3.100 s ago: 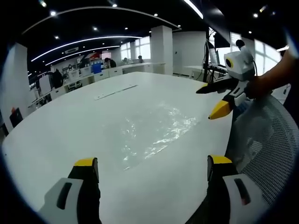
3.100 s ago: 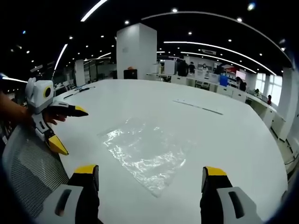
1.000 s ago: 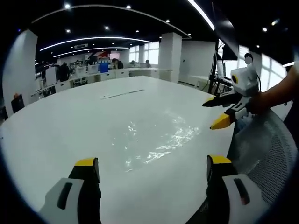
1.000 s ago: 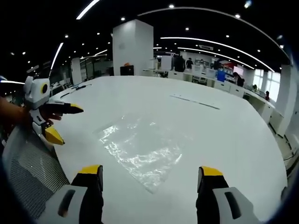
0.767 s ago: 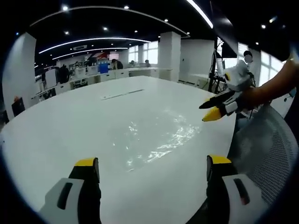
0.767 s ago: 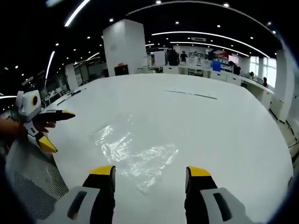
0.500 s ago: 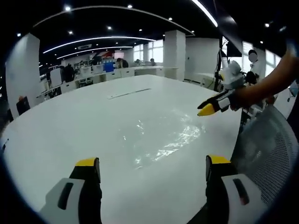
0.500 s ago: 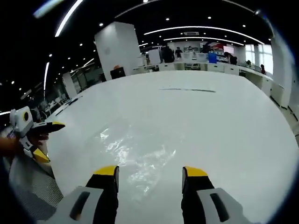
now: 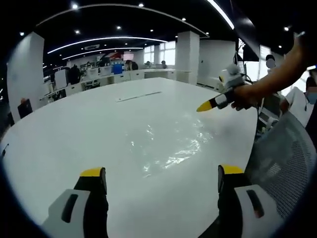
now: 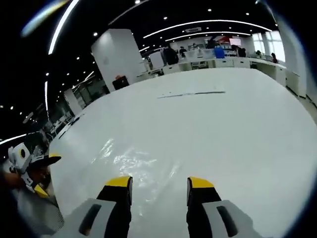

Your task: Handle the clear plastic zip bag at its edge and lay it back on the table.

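Fingers of the right gripper (image 10: pixel 158 186) stand parted just over the near edge of the bag (image 10: pixel 133 166), which lies flat on the bench (image 10: pixel 237 129), while the left gripper (image 9: pixel 158 178) hangs spread nearby, so grasping, lifting and laying back all remain.

The clear plastic zip bag (image 9: pixel 171 146) lies flat on the white table (image 9: pixel 74 129), wrinkled and glinting under the ceiling lights. In the left gripper view it sits ahead of the jaws, slightly right of centre. In the right gripper view it (image 10: pixel 133 163) spreads just beyond the jaw tips.
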Available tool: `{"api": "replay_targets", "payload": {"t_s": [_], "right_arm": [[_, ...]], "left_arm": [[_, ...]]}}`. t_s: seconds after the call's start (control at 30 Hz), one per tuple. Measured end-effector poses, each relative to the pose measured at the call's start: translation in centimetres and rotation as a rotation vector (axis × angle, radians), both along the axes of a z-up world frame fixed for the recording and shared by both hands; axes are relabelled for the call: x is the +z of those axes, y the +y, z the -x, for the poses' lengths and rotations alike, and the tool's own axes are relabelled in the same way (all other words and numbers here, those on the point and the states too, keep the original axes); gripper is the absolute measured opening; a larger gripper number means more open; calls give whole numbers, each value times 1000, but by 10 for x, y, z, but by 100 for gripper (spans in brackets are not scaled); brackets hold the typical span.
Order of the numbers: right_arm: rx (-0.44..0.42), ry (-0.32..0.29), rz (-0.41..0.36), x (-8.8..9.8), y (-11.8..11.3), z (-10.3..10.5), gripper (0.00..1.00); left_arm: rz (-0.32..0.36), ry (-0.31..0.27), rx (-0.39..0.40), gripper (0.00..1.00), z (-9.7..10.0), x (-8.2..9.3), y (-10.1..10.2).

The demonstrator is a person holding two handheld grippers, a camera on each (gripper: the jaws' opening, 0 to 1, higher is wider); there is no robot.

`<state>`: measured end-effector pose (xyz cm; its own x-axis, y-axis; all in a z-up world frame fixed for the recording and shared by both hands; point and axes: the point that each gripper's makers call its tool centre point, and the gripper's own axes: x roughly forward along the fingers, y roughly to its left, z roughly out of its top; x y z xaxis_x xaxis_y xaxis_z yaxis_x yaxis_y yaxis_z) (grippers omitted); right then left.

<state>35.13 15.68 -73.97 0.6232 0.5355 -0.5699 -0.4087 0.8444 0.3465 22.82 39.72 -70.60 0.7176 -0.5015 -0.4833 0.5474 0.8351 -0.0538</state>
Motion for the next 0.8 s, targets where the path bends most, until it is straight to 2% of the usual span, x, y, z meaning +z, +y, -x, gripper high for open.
{"api": "replay_targets", "payload": {"t_s": [0.2, 0.47, 0.6, 0.8], "right_arm": [[-15, 17, -32, -2, 5, -9, 38], [-12, 15, -19, -3, -2, -15, 37], [-20, 43, -66, -5, 2, -18, 33], [-6, 51, -39, -14, 7, -24, 29]], "left_arm": [[4, 11, -11, 92, 1, -1, -3], [11, 5, -29, 91, 1, 0, -7], [15, 7, -32, 90, 1, -1, -7], [13, 10, -33, 89, 2, 1, -8]]}}
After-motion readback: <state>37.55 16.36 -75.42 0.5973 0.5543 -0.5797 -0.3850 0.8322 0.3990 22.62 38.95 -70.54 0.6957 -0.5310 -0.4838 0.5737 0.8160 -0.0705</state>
